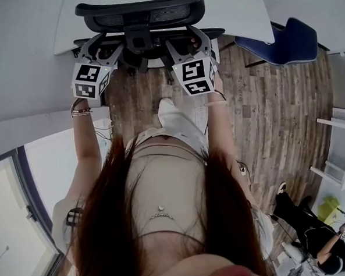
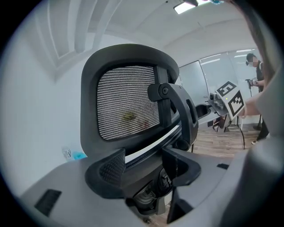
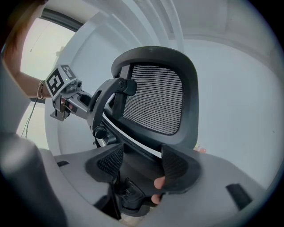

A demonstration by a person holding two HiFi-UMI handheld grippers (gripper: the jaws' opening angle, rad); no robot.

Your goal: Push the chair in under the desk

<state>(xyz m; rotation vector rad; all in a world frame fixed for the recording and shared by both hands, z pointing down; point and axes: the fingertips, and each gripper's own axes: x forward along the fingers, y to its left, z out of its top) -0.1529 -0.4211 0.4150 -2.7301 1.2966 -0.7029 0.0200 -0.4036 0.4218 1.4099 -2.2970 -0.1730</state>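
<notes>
A black office chair with a mesh headrest (image 1: 142,10) stands against the white desk (image 1: 238,16), its seat hidden beneath the desktop. My left gripper (image 1: 99,53) is open at the left side of the chair's back frame. My right gripper (image 1: 188,47) is open at the right side. In the left gripper view the headrest (image 2: 126,104) rises above the open left gripper (image 2: 146,170), with the back's mechanism in the gap. In the right gripper view the chair back (image 3: 155,97) stands just ahead of the open right gripper (image 3: 141,166); two fingertips of a hand (image 3: 157,182) show below.
A blue chair (image 1: 295,40) stands at the desk's right end on the wooden floor (image 1: 267,111). White shelving (image 1: 341,145) is at the right, and a seated person (image 1: 312,236) is at the lower right. A white wall with a window (image 1: 16,212) runs along the left.
</notes>
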